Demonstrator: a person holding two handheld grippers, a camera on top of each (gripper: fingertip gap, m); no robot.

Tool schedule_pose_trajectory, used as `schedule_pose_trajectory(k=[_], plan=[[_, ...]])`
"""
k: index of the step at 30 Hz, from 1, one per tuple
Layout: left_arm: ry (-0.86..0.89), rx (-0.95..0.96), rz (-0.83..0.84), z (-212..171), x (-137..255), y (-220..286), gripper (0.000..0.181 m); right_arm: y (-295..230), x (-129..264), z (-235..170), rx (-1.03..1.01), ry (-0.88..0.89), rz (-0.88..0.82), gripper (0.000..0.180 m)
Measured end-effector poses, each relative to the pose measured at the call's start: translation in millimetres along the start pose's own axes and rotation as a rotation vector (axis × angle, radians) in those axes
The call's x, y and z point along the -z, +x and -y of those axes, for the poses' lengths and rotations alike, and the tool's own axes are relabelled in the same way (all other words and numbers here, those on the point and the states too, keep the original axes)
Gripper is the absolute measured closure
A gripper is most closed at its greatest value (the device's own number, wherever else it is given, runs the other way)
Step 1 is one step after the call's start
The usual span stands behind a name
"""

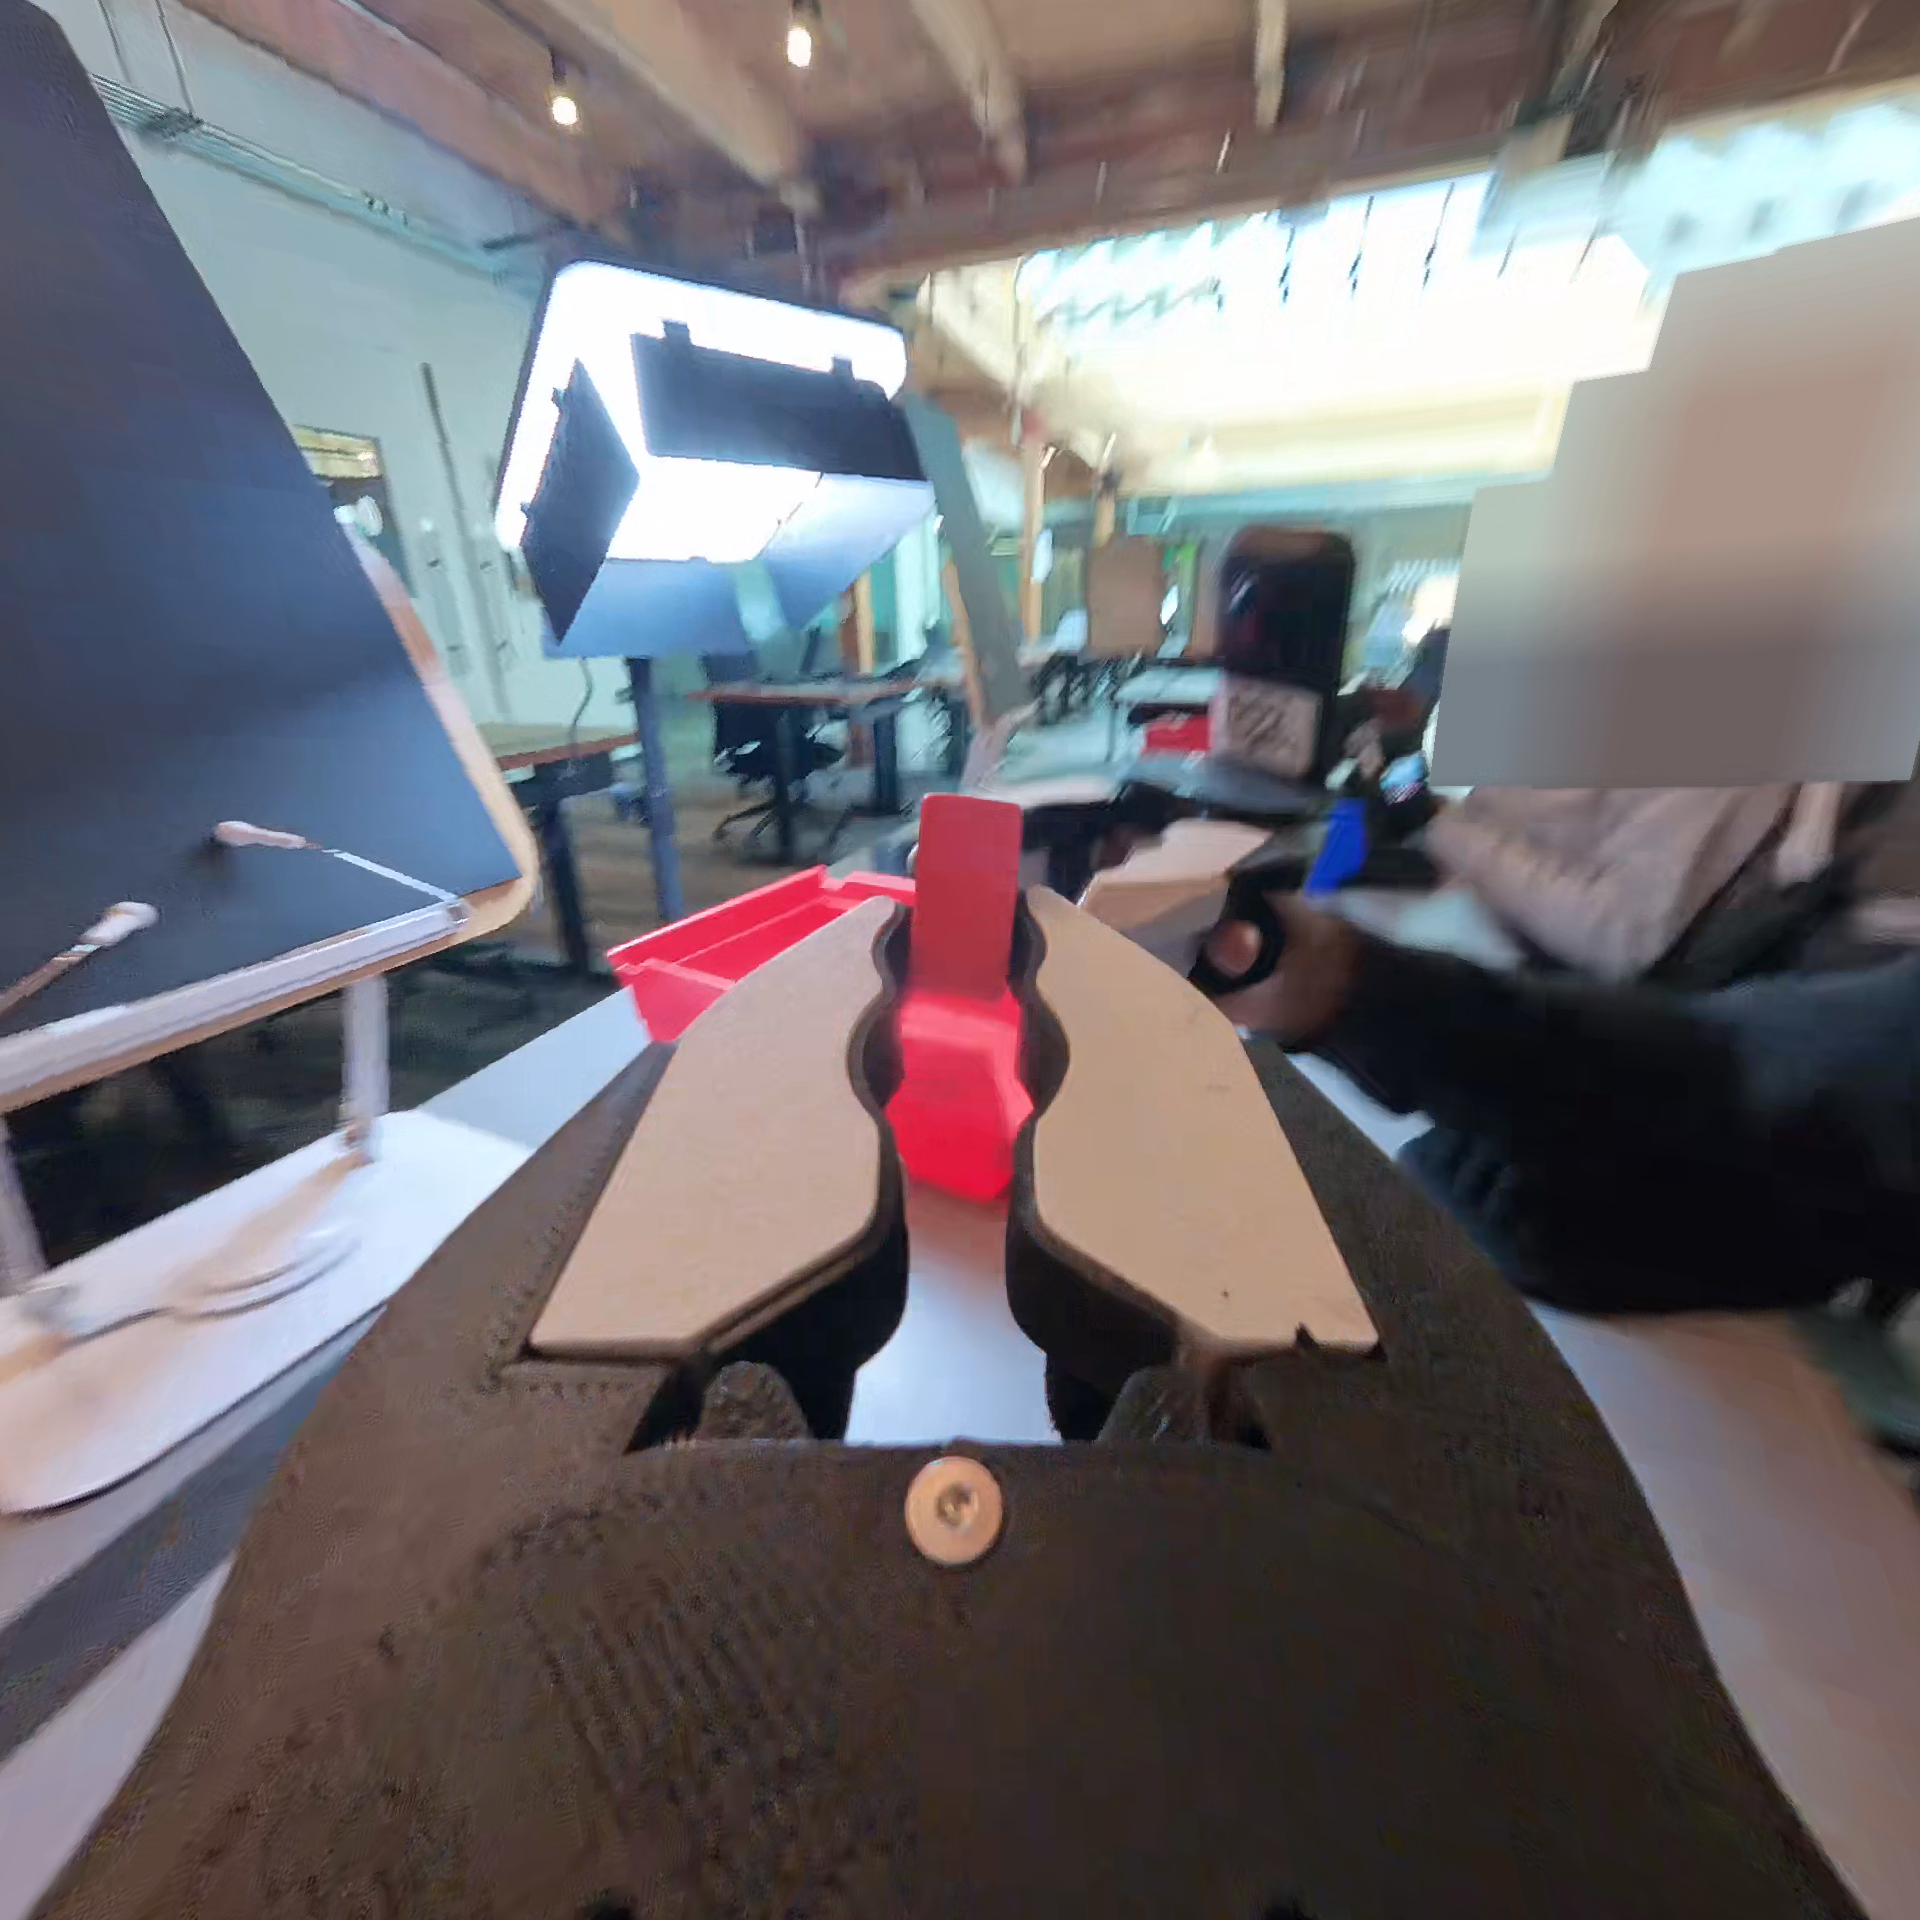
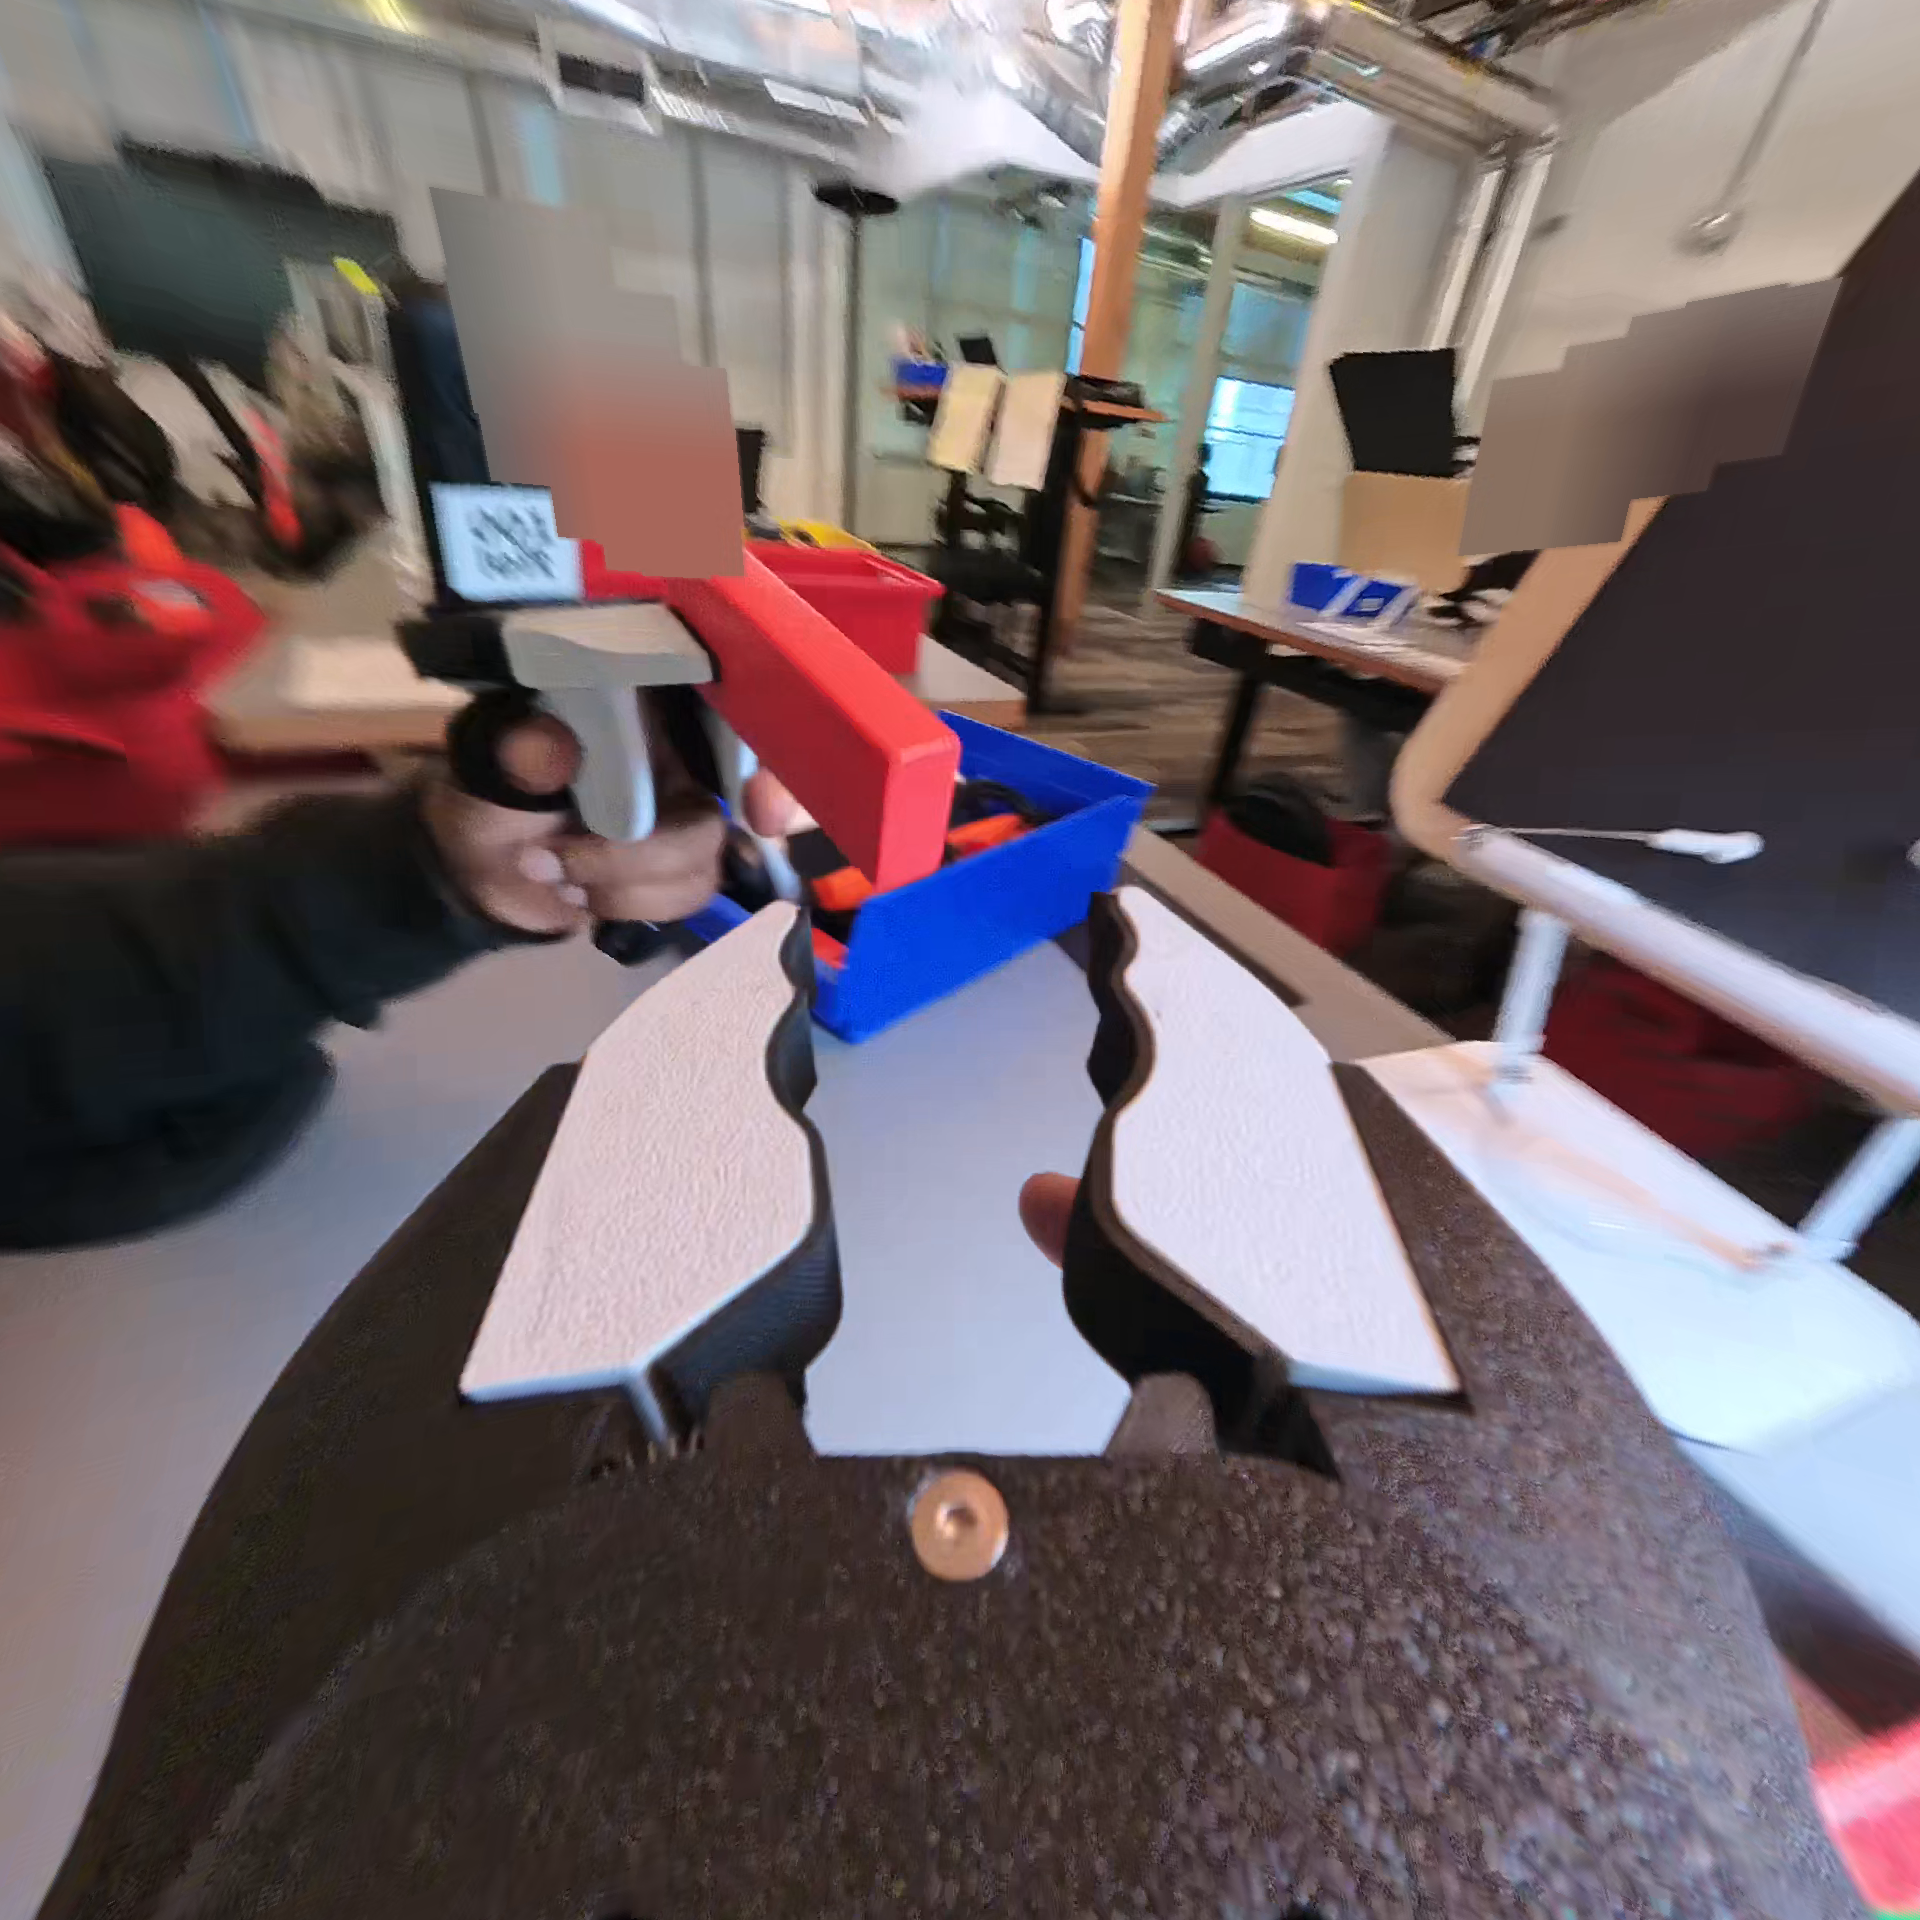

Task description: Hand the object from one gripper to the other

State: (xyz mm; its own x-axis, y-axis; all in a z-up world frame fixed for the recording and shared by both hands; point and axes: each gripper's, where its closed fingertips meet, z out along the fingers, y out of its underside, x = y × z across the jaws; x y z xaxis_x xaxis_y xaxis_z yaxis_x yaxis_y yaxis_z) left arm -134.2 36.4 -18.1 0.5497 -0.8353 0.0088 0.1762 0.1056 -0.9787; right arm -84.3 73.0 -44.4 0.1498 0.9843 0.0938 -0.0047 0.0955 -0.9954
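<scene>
Left hand-held gripper (image 1: 961, 997) clamps red block (image 1: 961, 1049); right hand-held gripper (image 2: 951, 997) agape, seemingly empty.

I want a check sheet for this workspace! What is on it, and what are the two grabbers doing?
Surface: pale grey table, mostly bare.
Job's things: long red block, clamped in the left gripper, sticking out over the blue bin.
Clutter: blue bin holds orange parts; red bin beyond the left gripper.
Grippers: left shut on the block; right gripper open, empty.
Cables: nothing seen.
Surroundings: studio light panel, black tilted board, office desks.
</scene>
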Motion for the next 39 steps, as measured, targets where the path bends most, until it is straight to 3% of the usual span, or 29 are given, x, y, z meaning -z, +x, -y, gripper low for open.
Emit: schedule_pose_trajectory(k=[7,10,13,17,20,25,28,33,39], plan=[[0.144,0.273,-0.171,5.7,-6.6,16.4,0.164,-33.8,-8.8,9.6,-0.262,0.138,0.237,0.129],[0.142,0.333,-0.195,-6.9,-14.6,19.4,0.163,-37.4,-3.7,25.3,-0.345,0.221,0.265,0.159],[0.099,0.417,-0.167,-16.9,-19.1,10.9,0.162,-27.7,-3.4,19.1,-0.29,0.142,0.196,0.162],[-0.083,0.257,0.069,-42.3,-17.0,-18.9,0.153,-12.2,-1.1,15.9,-0.007,0.047,-0.012,0.163],[-0.165,0.118,0.177,-44.7,-11.7,-29.5,0.15,0.2,5.3,19.0,0.331,-0.023,-0.208,0.163],[-0.125,0.376,0.033,-40.8,-21.3,-9.3,0.14,2.8,4.8,12.9,0.849,-0.13,-0.406,0.163],[-0.131,0.419,-0.014,-42.1,-28.2,3.2,0.134,-0.1,-2.7,-1.0,1.079,-0.193,-0.453,0.163],[-0.236,0.361,0.029,-58.7,-38.8,14.5,0.132,-7.3,-13.9,-20.7,1.343,-0.207,-0.495,0.163],[-0.275,0.235,0.078,-69.7,-38.7,9.6,0.142,-11.9,-16.0,-25.1,1.4,-0.176,-0.515,0.163]])
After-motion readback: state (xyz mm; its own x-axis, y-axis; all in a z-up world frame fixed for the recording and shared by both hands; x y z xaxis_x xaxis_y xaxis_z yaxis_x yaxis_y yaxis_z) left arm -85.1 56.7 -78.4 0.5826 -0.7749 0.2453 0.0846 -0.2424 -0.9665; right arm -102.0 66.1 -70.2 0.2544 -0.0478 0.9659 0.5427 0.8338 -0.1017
